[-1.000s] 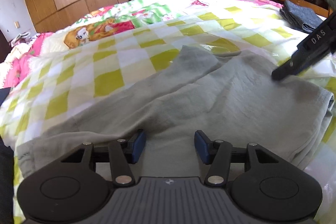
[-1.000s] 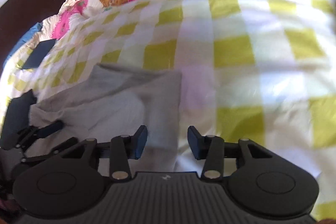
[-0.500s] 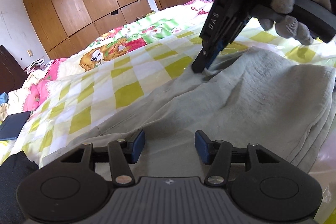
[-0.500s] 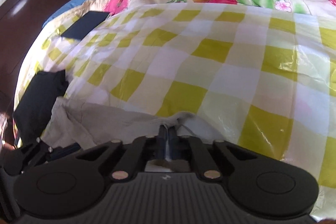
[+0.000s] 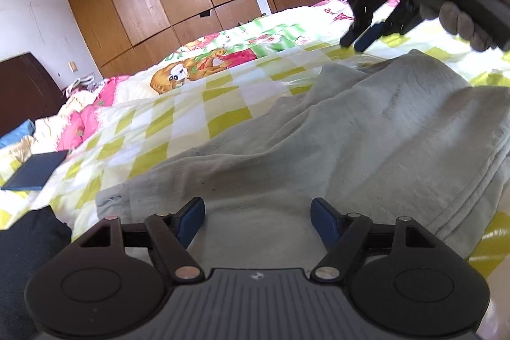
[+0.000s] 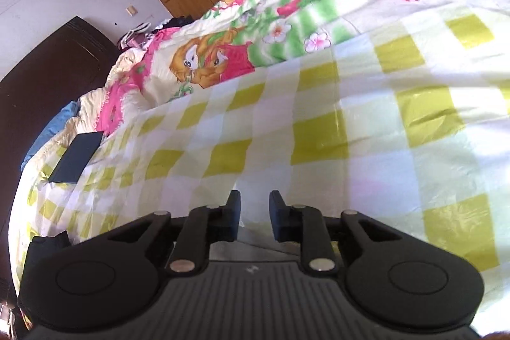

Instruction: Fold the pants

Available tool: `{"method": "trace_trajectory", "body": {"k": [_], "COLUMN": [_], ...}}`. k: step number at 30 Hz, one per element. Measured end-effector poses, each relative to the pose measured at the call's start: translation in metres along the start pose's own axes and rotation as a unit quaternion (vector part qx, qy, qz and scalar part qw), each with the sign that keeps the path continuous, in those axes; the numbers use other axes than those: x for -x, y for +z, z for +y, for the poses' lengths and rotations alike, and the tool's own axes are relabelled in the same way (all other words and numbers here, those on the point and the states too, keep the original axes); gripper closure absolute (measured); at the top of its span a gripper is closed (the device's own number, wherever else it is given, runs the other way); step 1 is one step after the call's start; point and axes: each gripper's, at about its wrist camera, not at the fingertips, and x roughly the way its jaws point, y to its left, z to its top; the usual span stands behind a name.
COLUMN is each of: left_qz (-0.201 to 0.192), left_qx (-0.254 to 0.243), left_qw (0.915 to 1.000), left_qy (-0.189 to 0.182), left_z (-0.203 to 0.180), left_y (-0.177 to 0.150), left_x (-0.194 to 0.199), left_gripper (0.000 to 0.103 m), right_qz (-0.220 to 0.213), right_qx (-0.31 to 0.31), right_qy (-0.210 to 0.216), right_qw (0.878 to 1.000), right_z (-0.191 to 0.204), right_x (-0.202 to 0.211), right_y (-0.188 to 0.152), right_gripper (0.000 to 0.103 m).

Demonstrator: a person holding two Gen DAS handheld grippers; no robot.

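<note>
grey pants (image 5: pixel 366 148) on bed, both claws parted

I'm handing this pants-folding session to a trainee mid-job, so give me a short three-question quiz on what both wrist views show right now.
1. True or false: the left gripper has its blue fingers clamped on the grey pants.
2. Multiple choice: in the left wrist view, the right gripper is (A) pressed into the pants, (B) lifted above the far edge of the pants, holding nothing, (C) resting on the dark flat object.
3. Fill in: the pants lie on a yellow-and-white ____ cover.

Key
1. False: its jaws stand wide apart with the cloth below them.
2. B: its jaws are slightly apart with no cloth between them.
3. Checked.
</note>
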Motion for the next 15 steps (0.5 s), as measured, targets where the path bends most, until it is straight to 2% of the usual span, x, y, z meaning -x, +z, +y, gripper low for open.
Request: {"method": "trace_trajectory", "body": {"k": [1, 3, 4, 5, 6, 7, 9, 12, 14, 15], "left_qz": [-0.001, 0.000, 0.002, 0.004, 0.006, 0.007, 0.012, 0.020, 0.021, 0.020], "left_qx": [-0.005, -0.007, -0.008, -0.007, -0.007, -0.009, -0.011, -0.010, -0.016, -0.022], "left_qw": [1.0000, 1.0000, 0.9999, 0.9999, 0.9999, 0.9999, 0.9998, 0.9997, 0.9996, 0.9995], "left_qy": [0.002, 0.005, 0.007, 0.009, 0.010, 0.010, 0.009, 0.011, 0.013, 0.014], "left_z": [0.000, 0.000, 0.001, 0.000, 0.000, 0.000, 0.000, 0.001, -0.001, -0.002], "left_y": [0.000, -0.002, -0.002, -0.003, -0.004, -0.004, -0.003, -0.001, 0.001, 0.001], "left_x": [0.002, 0.006, 0.006, 0.006, 0.006, 0.006, 0.005, 0.002, 0.002, 0.002], "left_gripper": [0.017, 0.017, 0.017, 0.017, 0.017, 0.017, 0.016, 0.014, 0.014, 0.014], "right_qz": [0.019, 0.035, 0.044, 0.058, 0.065, 0.063, 0.050, 0.019, 0.014, 0.028], "right_qx": [0.013, 0.085, 0.134, 0.158, 0.163, 0.154, 0.136, 0.142, 0.149, 0.156], "right_qy": [0.009, -0.013, -0.056, -0.114, -0.144, -0.150, -0.157, -0.159, -0.116, -0.082], "right_qw": [1.000, 0.996, 0.988, 0.979, 0.974, 0.975, 0.977, 0.977, 0.982, 0.984], "right_z": [0.004, 0.014, 0.017, 0.015, 0.009, 0.002, -0.004, -0.005, -0.002, 0.001], "right_x": [0.002, -0.001, -0.009, -0.021, -0.028, -0.028, -0.022, -0.008, 0.002, 0.005], "right_y": [-0.005, -0.019, -0.026, -0.029, -0.029, -0.026, -0.018, -0.008, -0.004, -0.004], "right_gripper": [0.081, 0.076, 0.077, 0.079, 0.097, 0.103, 0.103, 0.102, 0.094, 0.093]}}
